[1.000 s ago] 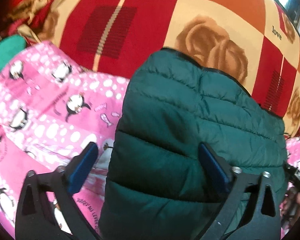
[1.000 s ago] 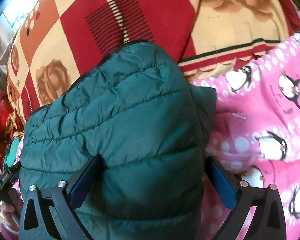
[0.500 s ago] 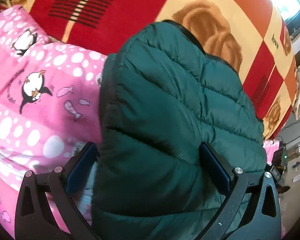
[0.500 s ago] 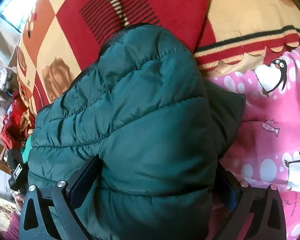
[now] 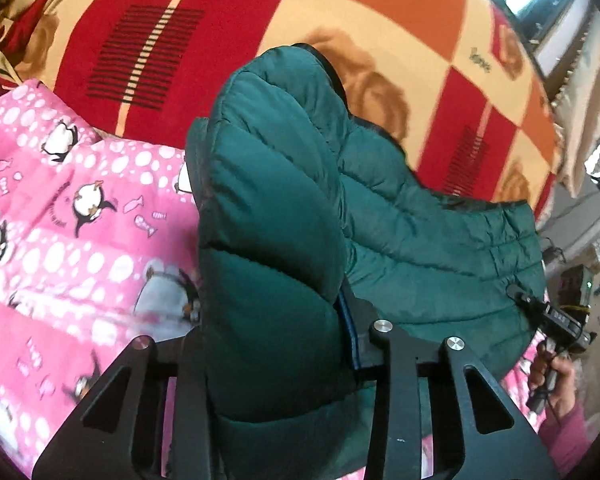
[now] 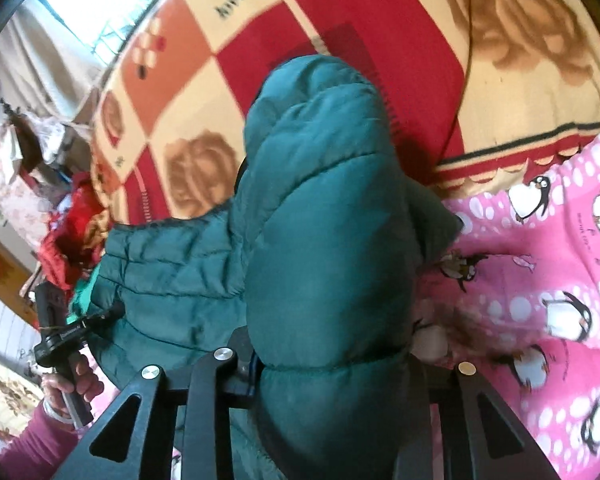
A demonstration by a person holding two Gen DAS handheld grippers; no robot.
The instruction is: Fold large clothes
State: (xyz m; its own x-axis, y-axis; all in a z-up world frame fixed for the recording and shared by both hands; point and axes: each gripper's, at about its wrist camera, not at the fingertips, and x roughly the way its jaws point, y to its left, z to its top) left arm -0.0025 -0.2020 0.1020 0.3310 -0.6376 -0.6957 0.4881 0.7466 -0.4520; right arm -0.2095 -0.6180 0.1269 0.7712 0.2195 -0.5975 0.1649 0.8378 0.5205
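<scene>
So your left gripper (image 5: 272, 344) had just been closing, and its jaws were pinching a puffy fold of the green quilted jacket (image 5: 268, 208), which bulged up between them, with the pink penguin blanket (image 5: 72, 216) to its left and the red and cream checked blanket (image 5: 228, 20) beyond. Your right gripper (image 6: 332, 364) had just been closing too, clamped on another fold of that jacket, pink penguin blanket to its right.

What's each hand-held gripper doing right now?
Left hand-held gripper: jaws have just been closing, now shut on the green jacket.
Right hand-held gripper: jaws have just been closing, also shut on the green jacket.
</scene>
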